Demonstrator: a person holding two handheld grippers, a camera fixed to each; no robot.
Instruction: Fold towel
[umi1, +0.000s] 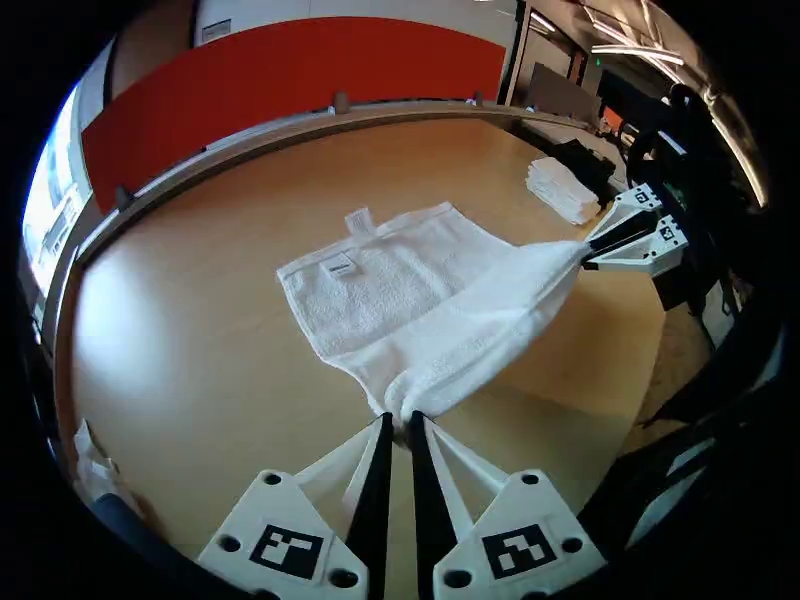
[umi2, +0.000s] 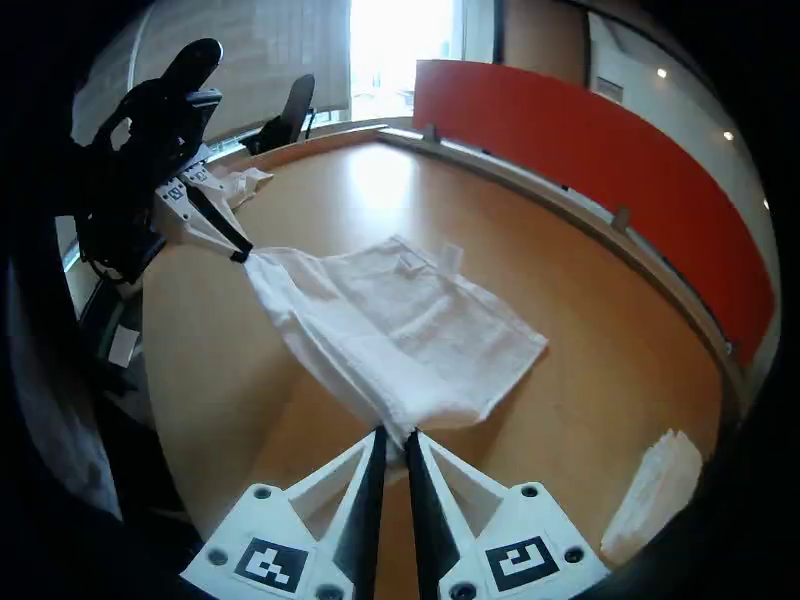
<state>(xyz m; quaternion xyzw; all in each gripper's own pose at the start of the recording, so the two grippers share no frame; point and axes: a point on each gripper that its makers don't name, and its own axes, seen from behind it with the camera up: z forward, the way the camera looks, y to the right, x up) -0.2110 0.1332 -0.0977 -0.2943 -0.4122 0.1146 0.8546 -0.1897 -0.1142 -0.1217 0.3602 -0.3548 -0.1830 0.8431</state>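
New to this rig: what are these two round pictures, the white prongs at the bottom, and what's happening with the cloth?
No robot: a person holds a two-finger tool in each hand, each with a fisheye camera looking along its fingers. One picture comes from the left tool, the other from the right tool; the prongs are those fingers. Each tool pinches a corner of the white towel, holding that edge off the wooden table; the rest lies flat. A stack of folded towels sits farther off.

Two low opposed views, close, sharing towel (umi1: 400, 300), table (umi1: 200, 360)
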